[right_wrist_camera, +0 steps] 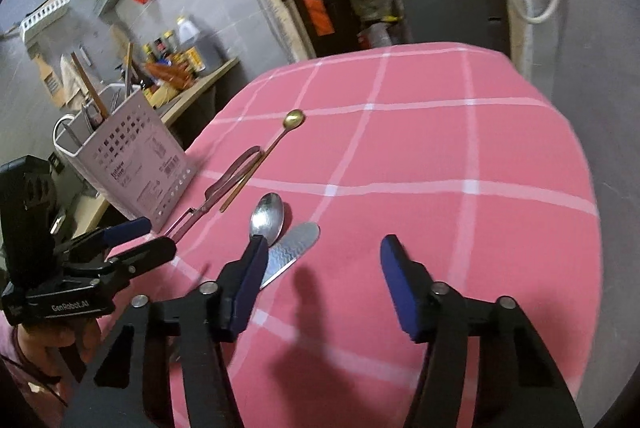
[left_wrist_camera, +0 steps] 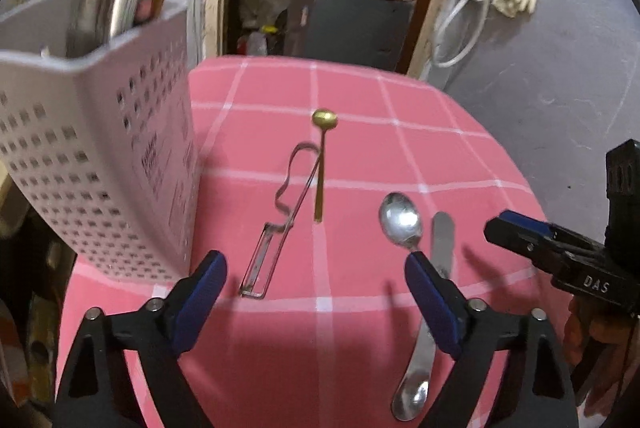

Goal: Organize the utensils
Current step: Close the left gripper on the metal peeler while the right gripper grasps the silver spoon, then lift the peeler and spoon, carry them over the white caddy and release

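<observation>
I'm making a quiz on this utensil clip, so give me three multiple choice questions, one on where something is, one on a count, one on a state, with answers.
1. Where does the white perforated holder stand?
A. At the cloth's left edge
B. In the middle of the cloth
C. On the floor

2. How many spoons lie on the pink checked cloth?
A. One
B. Three
C. Five

3. What is between the right gripper's fingers?
A. The peeler
B. The gold spoon
C. Nothing

Answers: 1 A, it stands left of the wire peeler in both views. 2 B, the gold spoon plus two steel spoons, counted in the left wrist view. 3 C, only bare cloth shows in the gap.
</observation>
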The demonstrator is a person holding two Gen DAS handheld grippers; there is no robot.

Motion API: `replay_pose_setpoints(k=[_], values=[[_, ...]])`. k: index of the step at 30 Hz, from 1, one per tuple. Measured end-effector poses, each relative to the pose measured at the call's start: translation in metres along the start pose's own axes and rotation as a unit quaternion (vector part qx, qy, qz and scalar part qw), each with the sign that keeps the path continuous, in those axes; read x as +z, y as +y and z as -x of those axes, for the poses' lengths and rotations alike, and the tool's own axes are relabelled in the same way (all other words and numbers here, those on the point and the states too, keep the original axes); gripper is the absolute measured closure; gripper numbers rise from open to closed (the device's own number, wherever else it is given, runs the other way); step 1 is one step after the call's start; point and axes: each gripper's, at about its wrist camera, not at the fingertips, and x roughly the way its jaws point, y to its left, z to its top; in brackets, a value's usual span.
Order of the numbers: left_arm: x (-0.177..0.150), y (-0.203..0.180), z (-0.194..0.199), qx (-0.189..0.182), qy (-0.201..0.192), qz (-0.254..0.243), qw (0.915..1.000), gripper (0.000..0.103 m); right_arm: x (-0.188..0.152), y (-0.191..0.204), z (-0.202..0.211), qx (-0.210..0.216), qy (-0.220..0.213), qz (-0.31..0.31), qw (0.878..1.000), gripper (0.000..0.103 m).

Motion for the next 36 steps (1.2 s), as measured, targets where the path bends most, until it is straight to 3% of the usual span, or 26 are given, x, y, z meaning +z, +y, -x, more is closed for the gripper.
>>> replay_pose_setpoints(k=[5, 7, 14, 17, 20, 22, 29, 36], values=[[-0.002, 0.008, -0.017, 0.023, 0.032, 0.031, 0.9987, 0.027, 0.011, 0.006, -0.018, 0.033, 0.014, 0.007, 0.999, 0.056], [-0.003, 0.014, -0.024, 0.035, 0.048, 0.048, 0.9971, 0.037, 0.018, 0.009, -0.026, 0.039, 0.022, 0.016, 0.999, 0.058], [-0.004, 0.011, -0.026, 0.066, 0.048, 0.047, 0.9955, 0.050, 0.034, 0.022, -0.054, 0.067, 0.060, 0.058, 0.994, 0.067], [-0.003, 0.009, -0.026, 0.071, 0.049, 0.043, 0.9953, 0.059, 0.031, 0.031, -0.068, 0.066, 0.090, 0.079, 0.991, 0.074], [-0.001, 0.006, -0.026, 0.079, 0.051, 0.032, 0.9951, 0.070, 0.030, 0.035, -0.069, 0.060, 0.089, 0.085, 0.991, 0.091], [0.001, 0.002, -0.030, 0.080, 0.053, 0.024, 0.9952, 0.085, 0.028, 0.035, -0.068, 0.058, 0.092, 0.080, 0.991, 0.097], [0.003, -0.007, -0.020, 0.072, 0.048, -0.011, 0.9962, 0.087, 0.028, 0.024, -0.035, 0.052, 0.060, 0.050, 0.996, 0.101], [0.011, -0.013, 0.027, 0.060, 0.002, -0.042, 0.9973, 0.088, 0.018, 0.011, 0.008, 0.028, 0.017, 0.000, 0.999, 0.101]])
